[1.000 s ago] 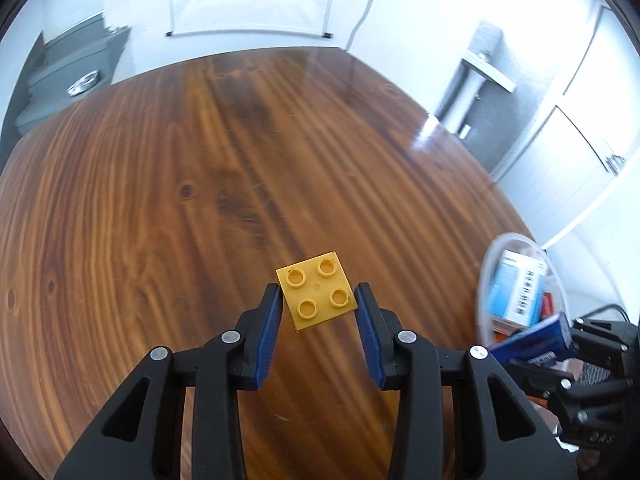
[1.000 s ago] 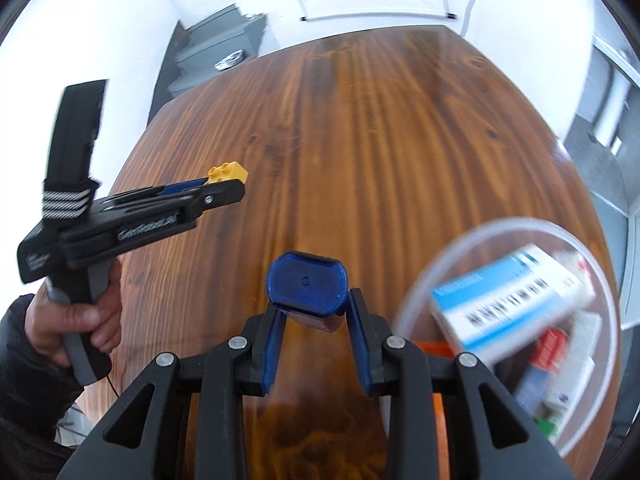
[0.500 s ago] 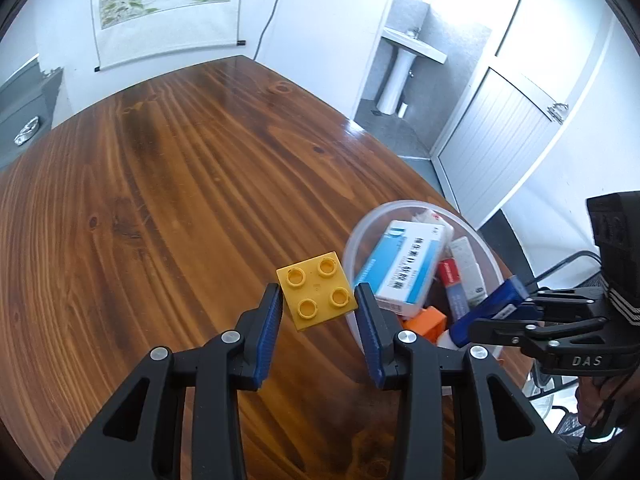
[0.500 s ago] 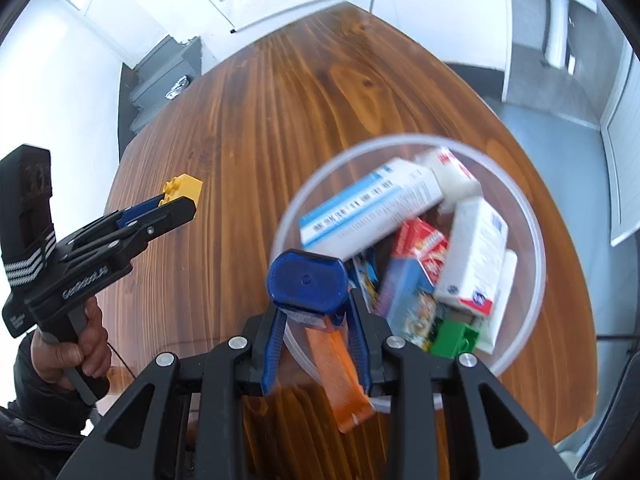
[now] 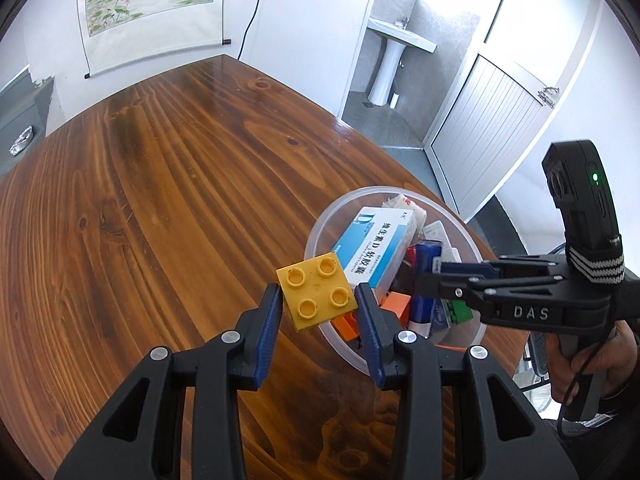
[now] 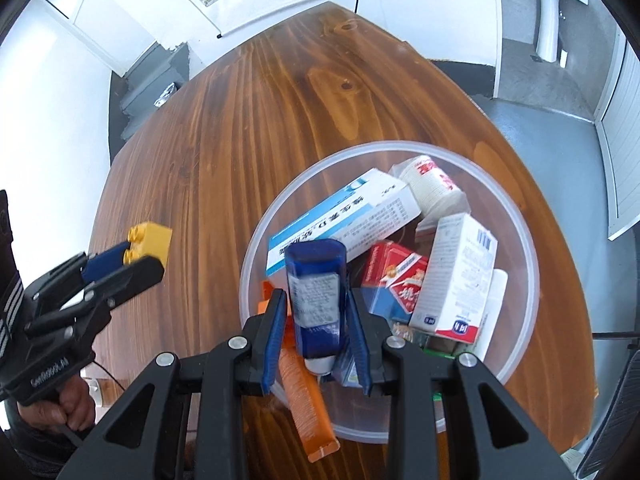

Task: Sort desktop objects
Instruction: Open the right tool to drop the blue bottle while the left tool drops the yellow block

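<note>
A yellow four-stud brick [image 5: 316, 290] sits tilted between the blue pads of my left gripper [image 5: 318, 296], which is shut on it. That gripper hangs just left of a clear plastic bowl [image 5: 474, 248], as the right wrist view shows with the left gripper [image 6: 132, 264] and its brick [image 6: 150, 240] over bare table. My right gripper [image 6: 316, 300] is shut on a dark blue tube [image 6: 316, 292] with a white cap, held above the bowl [image 6: 520, 232]. In the left wrist view the right gripper [image 5: 426, 276] reaches in from the right with the tube [image 5: 426, 258] upright.
The bowl holds a blue-and-white medicine box [image 6: 340, 216], a white roll [image 6: 432, 184], a white carton [image 6: 460, 276], a red box [image 6: 394, 272], an orange comb-like piece [image 6: 308, 404] and a green brick [image 5: 460, 312]. The wooden table [image 5: 160, 200] stretches left. A hand [image 5: 580, 364] grips the right handle.
Both grippers have swung over to the bowl, which now lies below the right one. The tube, seen end-on before, now shows its length in the right grip.
</note>
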Demonstrator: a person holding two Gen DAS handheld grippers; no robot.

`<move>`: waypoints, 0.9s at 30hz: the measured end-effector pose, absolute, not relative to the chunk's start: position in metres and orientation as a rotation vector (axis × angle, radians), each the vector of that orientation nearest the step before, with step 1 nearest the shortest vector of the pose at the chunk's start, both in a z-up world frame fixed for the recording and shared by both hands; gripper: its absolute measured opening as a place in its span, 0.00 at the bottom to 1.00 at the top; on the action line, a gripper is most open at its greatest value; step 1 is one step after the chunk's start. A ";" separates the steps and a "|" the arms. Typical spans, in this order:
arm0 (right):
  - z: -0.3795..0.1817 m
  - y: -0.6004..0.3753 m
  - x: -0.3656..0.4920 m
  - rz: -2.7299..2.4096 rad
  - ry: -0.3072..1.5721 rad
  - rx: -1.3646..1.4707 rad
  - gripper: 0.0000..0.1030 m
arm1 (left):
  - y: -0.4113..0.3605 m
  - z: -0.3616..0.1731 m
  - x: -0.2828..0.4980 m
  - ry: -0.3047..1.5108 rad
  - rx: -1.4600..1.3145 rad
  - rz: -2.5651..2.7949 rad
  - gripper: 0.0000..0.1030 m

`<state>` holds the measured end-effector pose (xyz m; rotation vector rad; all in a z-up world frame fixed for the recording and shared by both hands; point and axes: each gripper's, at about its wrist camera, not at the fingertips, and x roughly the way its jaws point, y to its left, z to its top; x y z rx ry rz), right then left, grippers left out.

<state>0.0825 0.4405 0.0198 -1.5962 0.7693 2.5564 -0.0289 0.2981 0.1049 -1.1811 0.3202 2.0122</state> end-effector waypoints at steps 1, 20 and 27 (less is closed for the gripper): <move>0.021 0.442 0.083 2.561 0.763 -1.586 0.33 | 0.300 0.105 -0.027 0.325 -1.181 2.006 0.39; 0.032 0.484 0.130 2.494 0.819 -1.391 0.33 | 0.353 0.083 0.001 0.354 -1.212 1.818 0.39; 0.028 0.497 0.138 2.466 0.846 -1.379 0.33 | 0.371 0.076 0.020 0.407 -1.212 1.742 0.39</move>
